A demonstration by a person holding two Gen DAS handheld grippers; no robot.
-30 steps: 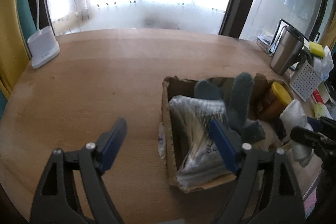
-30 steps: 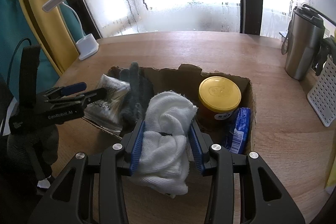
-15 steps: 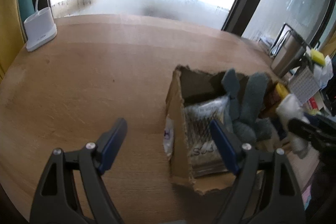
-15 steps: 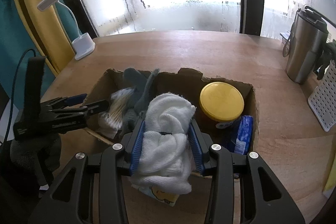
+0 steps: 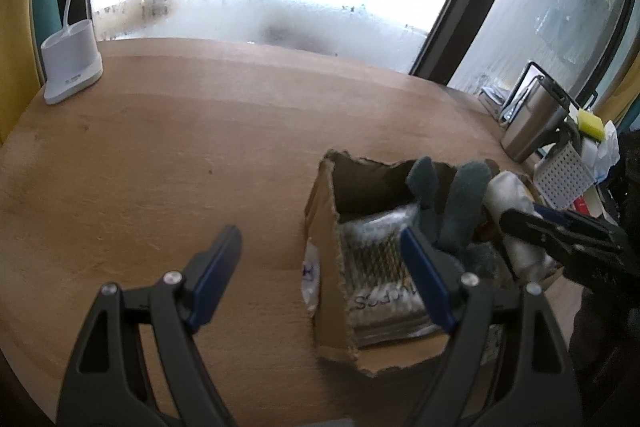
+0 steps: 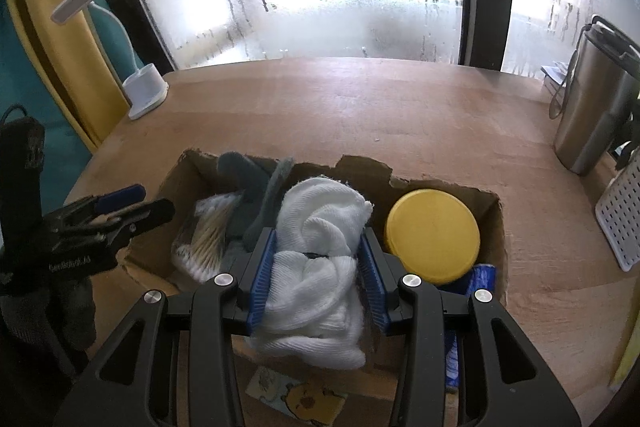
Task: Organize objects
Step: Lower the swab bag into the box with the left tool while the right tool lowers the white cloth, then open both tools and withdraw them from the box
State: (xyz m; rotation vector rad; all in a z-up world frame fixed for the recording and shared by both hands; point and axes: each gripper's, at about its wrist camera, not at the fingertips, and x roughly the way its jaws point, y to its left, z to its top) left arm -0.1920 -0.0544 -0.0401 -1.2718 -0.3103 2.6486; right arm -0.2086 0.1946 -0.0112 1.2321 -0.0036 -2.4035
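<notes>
A torn cardboard box (image 6: 448,185) stands on the wooden table (image 6: 360,115). It holds a bag of cotton swabs (image 6: 208,227), a grey glove (image 6: 256,187), a yellow-lidded jar (image 6: 432,235) and a blue packet (image 6: 482,277). My right gripper (image 6: 318,267) is shut on a white cloth (image 6: 320,227) and holds it over the box's middle. My left gripper (image 5: 320,259) is open and empty at the box's left end (image 5: 324,227); it also shows in the right wrist view (image 6: 132,205). In the left wrist view the glove (image 5: 460,199) stands up beside the cloth (image 5: 508,195).
A white lamp base (image 5: 72,71) stands at the table's far left. A steel tumbler (image 6: 592,107) and a white perforated basket (image 6: 624,211) stand at the right edge. A card with a yellow cartoon print (image 6: 296,395) lies in front of the box.
My right gripper has risen and pulled back a little with the cloth still over the box. My left gripper has drawn back from the box's left end and stays open.
</notes>
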